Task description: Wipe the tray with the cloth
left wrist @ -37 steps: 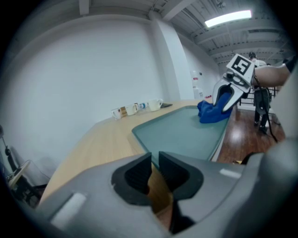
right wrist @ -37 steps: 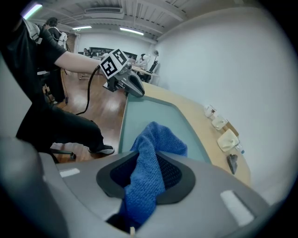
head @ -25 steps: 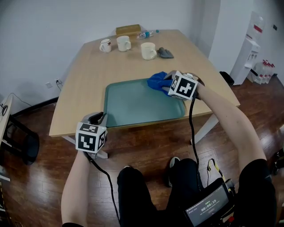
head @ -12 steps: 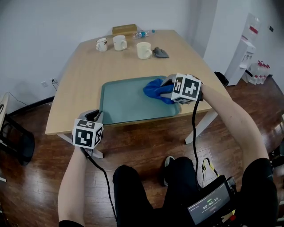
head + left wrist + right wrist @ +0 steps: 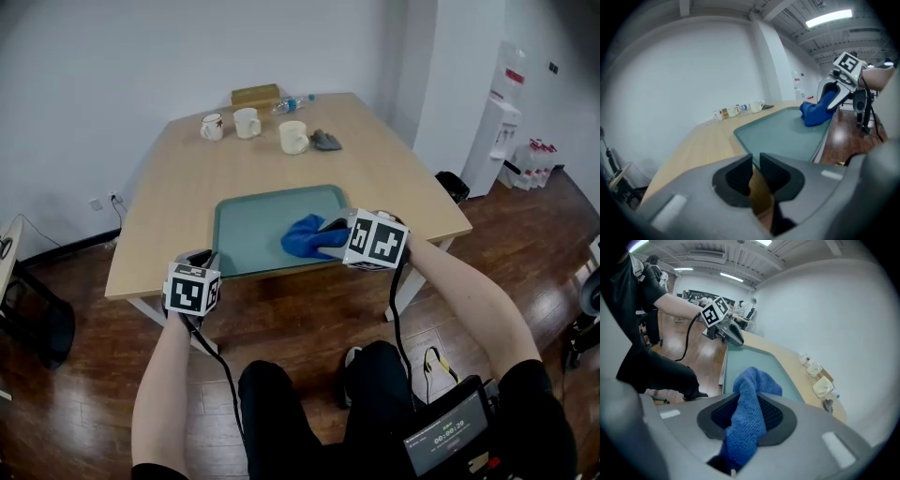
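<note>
Tray (image 5: 253, 230), teal and flat, sits at the near edge of the wooden counter (image 5: 178, 187). Closest to the person, just outside the tray's near left corner, the left tongs (image 5: 206, 255) hang at the counter's edge, pressed together with nothing in them. A little farther in, on the tray's near right part, lies a bunched blue cloth (image 5: 305, 236). The right tongs (image 5: 330, 228) pinch 1 end of it. In the right gripper view the fabric runs up between the 2 pads and spills forward onto the tray. The rest of the tray's surface is bare. Well beyond the tray stand 3 white mugs (image 5: 247, 122), with a crumpled grey rag (image 5: 326, 141) just beside the rightmost mug. At the counter's far edge lie a plastic bottle (image 5: 292, 100) on its side and a brown box (image 5: 255, 95).
</note>
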The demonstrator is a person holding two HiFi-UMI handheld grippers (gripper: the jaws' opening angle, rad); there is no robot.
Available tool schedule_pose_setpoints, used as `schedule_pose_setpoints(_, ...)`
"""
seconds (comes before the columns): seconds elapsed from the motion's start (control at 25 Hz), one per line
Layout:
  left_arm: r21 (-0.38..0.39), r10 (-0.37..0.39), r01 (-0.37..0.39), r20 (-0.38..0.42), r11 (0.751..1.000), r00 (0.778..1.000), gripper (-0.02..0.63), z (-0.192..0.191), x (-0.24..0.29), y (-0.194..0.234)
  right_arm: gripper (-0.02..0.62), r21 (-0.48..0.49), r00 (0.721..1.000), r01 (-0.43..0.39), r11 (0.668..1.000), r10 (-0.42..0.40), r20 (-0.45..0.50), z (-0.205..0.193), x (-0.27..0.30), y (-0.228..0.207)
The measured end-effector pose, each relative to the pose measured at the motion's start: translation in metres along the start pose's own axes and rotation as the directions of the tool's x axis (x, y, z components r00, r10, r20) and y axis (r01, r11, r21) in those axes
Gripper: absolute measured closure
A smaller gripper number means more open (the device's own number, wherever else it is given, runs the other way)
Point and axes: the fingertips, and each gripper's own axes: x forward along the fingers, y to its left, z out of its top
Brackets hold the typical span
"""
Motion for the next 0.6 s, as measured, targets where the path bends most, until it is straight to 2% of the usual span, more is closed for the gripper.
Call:
schedule_pose_setpoints(0.16,0.002,0.001,-0.001,0.008,1.000,1.000,0.555,0.002,0.001,-0.002,0.494,0.106,0.998,0.059,0.993,-0.061,0.017,-0.005,0.000,-0.009)
schedule_pose_setpoints(0.28,0.008,0.017,-0.017,0.025,1.000,1.000,0.555,0.003,-0.001,0.000,0.494,0.239,0.985,0.131,0.962,-0.153,0.076,-0.001,-0.018,-0.027)
schedule_pose_setpoints(0.44,0.012,0.038,-0.039,0.043,0.999,0.998,0.555,0.004,-0.002,0.001,0.494,0.424,0.954,0.220,0.879,-0.285,0.097,-0.024,-0.050,-0.058)
schedule_pose_setpoints(0.52,0.010,0.040,-0.040,0.041,0.999,0.998,0.556,0.003,0.000,0.003,0.494,0.510,0.935,0.260,0.820,-0.347,0.080,-0.044,-0.064,-0.074)
schedule_pose_setpoints(0.6,0.009,0.043,-0.044,0.040,0.999,0.998,0.556,0.002,0.002,0.005,0.494,0.604,0.913,0.292,0.741,-0.404,0.054,-0.067,-0.078,-0.088)
